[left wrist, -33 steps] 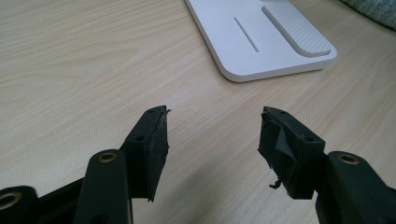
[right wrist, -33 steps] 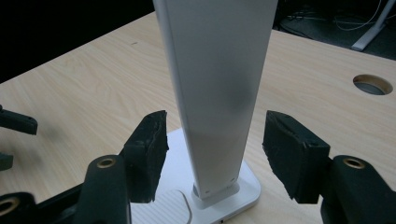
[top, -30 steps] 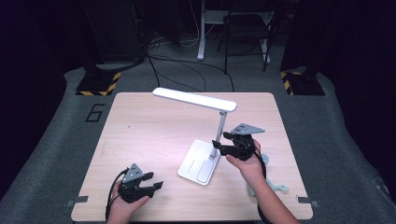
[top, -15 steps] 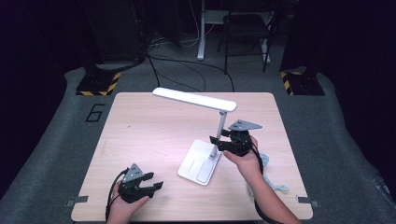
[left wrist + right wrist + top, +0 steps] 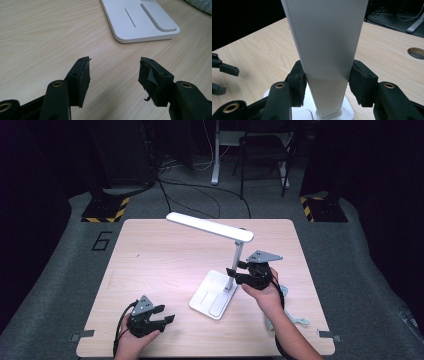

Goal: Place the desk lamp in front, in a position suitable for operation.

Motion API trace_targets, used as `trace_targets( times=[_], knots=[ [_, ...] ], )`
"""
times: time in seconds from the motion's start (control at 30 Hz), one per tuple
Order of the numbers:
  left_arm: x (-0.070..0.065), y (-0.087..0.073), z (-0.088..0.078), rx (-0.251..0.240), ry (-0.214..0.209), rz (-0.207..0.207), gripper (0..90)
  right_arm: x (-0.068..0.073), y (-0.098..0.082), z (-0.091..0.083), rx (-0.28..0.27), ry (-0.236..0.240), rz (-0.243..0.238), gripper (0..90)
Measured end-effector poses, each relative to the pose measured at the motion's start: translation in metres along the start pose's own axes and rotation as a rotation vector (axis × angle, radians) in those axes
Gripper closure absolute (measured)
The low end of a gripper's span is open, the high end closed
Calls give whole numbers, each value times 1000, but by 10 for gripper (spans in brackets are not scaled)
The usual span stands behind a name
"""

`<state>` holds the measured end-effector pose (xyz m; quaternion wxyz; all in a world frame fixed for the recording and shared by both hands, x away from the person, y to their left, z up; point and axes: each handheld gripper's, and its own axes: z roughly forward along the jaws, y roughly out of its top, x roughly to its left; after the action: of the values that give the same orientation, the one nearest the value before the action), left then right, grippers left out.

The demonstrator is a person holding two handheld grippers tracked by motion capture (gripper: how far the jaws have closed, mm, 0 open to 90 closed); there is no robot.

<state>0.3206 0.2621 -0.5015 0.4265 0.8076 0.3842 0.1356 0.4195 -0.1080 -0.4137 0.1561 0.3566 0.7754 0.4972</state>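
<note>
The right gripper (image 5: 234,274) has just been closing its fingers around the lamp (image 5: 235,257) stem. In the right gripper view both pads (image 5: 298,82) now sit against the flat sides of the white stem, one on each side, low down just above the base. A second ago the fingers stood wider around the stem, with the hand in much the same place; the grip has formed without the hand travelling.

The lamp stands upright right of the bench (image 5: 150,260) middle, its base (image 5: 212,295) flat on the wood and its long head reaching out to the far left.

The left gripper (image 5: 162,319) rests at the near left, well apart from the lamp, fingers (image 5: 81,75) wide and holding nothing; its view looks toward the near corner of the base.

With the stem clamped, the lamp seems ready to be moved or its stem folded. The grip looks square, so tipping seems unlikely if the move starts slowly.
</note>
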Motion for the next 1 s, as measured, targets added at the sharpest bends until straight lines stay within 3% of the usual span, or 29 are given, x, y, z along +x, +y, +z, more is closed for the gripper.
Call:
trace_targets(
  times=[0.37,0.7,0.83,1.0],
  knots=[
    [0,0,0,-1,1,-5,419,5,-1,-2,0,-29,-32,523],
    [1,0,-1,2,-1,-2,419,11,-3,-1,-21,-102,-30,529],
    [0,0,-1,1,0,0,419,15,-3,-3,-12,-103,-21,524],
    [0,0,-1,0,0,-8,419,22,-6,-7,-3,-51,-20,509]
  ],
)
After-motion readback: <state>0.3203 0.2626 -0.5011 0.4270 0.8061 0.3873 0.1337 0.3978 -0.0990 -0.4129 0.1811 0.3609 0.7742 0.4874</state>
